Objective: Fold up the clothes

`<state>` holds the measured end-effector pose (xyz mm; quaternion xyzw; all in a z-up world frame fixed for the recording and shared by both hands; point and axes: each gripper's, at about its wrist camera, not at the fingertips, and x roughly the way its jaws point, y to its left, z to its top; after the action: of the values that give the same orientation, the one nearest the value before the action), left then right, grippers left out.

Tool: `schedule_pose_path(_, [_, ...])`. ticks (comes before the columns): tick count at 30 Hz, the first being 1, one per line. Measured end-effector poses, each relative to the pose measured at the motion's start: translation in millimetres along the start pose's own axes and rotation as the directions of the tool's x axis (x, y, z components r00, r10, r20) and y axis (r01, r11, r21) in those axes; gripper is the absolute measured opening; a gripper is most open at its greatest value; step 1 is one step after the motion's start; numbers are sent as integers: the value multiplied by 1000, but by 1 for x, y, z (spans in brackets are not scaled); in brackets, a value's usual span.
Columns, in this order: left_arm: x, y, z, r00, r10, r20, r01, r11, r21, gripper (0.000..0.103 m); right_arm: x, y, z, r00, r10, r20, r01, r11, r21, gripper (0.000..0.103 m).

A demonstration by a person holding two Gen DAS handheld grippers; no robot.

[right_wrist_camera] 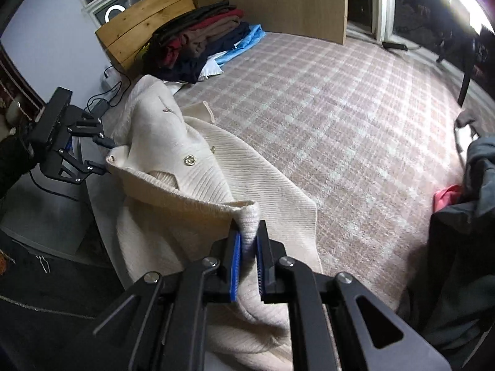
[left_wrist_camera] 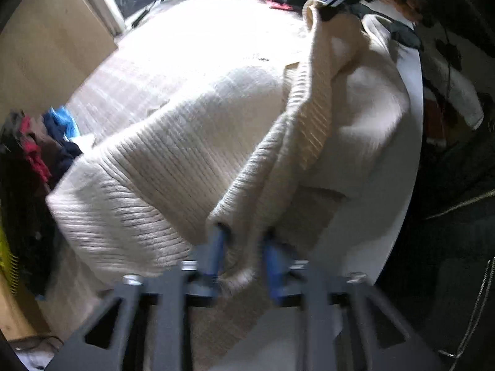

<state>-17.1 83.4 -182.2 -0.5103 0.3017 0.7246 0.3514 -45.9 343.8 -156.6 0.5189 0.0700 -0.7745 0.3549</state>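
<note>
A cream ribbed knit cardigan (right_wrist_camera: 216, 182) with gold buttons is held up by one edge over the plaid-covered surface (right_wrist_camera: 340, 117). My right gripper (right_wrist_camera: 247, 238) is shut on a corner of that edge. My left gripper (left_wrist_camera: 244, 235) is shut on the other end of the edge; it also shows in the right wrist view (right_wrist_camera: 103, 154) at the far left. In the left wrist view the cardigan (left_wrist_camera: 185, 142) drapes away from me, and the right gripper (left_wrist_camera: 328, 3) pinches its far corner at the top.
A stack of folded clothes (right_wrist_camera: 201, 43) in dark, red, brown and blue lies at the back by a wooden headboard (right_wrist_camera: 139, 21). Loose dark and pink garments (right_wrist_camera: 458, 204) lie at the right. A grey box and cables sit at the left, off the surface.
</note>
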Motion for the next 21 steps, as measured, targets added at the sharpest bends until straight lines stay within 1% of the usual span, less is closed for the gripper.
schedule_pose_path(1, [2,4,2,1000,-5,-10,5,1000,-23,9,2,-3,0,1000,19,-6,-19,1000,6,11])
schedule_pose_path(2, [1,6,2,1000,-18,-9,18,999,-37,9,3,-3,-1,999,32,-10,-32,999,10,16])
schedule_pose_path(3, [-1,8,2,999,-32,-6,31,998,-51,9,4,-4,-3,999,44,-12,-44,999,12,33])
schedule_pose_path(4, [-2,10,2,999,-45,-4,45,997,-64,9,2,-3,-7,999,45,-8,-45,999,7,44])
schedule_pose_path(5, [-6,11,2,999,-34,3,35,997,-74,9,-1,-3,-11,999,47,-3,-47,999,3,61])
schedule_pose_path(6, [-10,12,2,999,-30,12,31,996,-86,9,-3,-4,-16,999,52,6,-52,999,2,65])
schedule_pose_path(9, [-19,17,4,999,-3,41,9,991,-132,9,-9,-7,-30,997,67,28,-67,998,-1,65])
schedule_pose_path(11, [-19,20,5,999,7,36,-1,988,-158,9,-7,-2,-34,997,72,20,-72,997,-19,65])
schedule_pose_path(13, [-19,17,7,1000,10,27,-5,988,-154,9,-4,4,-39,997,76,11,-75,996,-38,65])
schedule_pose_path(14, [-22,27,-4,999,22,28,-18,989,-148,9,-2,9,-42,998,63,5,-63,996,-57,65])
schedule_pose_path(15, [-29,44,-16,999,25,30,-20,988,-151,9,2,13,-47,999,49,-4,-49,996,-70,62])
schedule_pose_path(16, [-32,43,-16,999,29,33,-24,987,-161,8,6,14,-49,999,43,-16,-44,997,-67,55])
schedule_pose_path(17, [-32,37,-20,998,40,40,-33,984,-174,8,13,14,-51,999,37,-31,-39,998,-56,31])
schedule_pose_path(18, [-36,40,-20,997,56,48,-47,981,-186,7,18,14,-52,999,29,-43,-31,998,-46,16])
schedule_pose_path(19, [-40,43,-20,996,73,56,-61,978,-199,6,19,16,-51,999,7,-39,-9,999,-49,13])
schedule_pose_path(20, [-48,42,-20,991,113,78,-94,973,-212,6,19,18,-50,999,-15,-32,13,999,-52,9])
schedule_pose_path(21, [-53,47,-16,985,141,99,-116,968,-222,6,13,22,-46,999,-31,-10,31,998,-58,9])
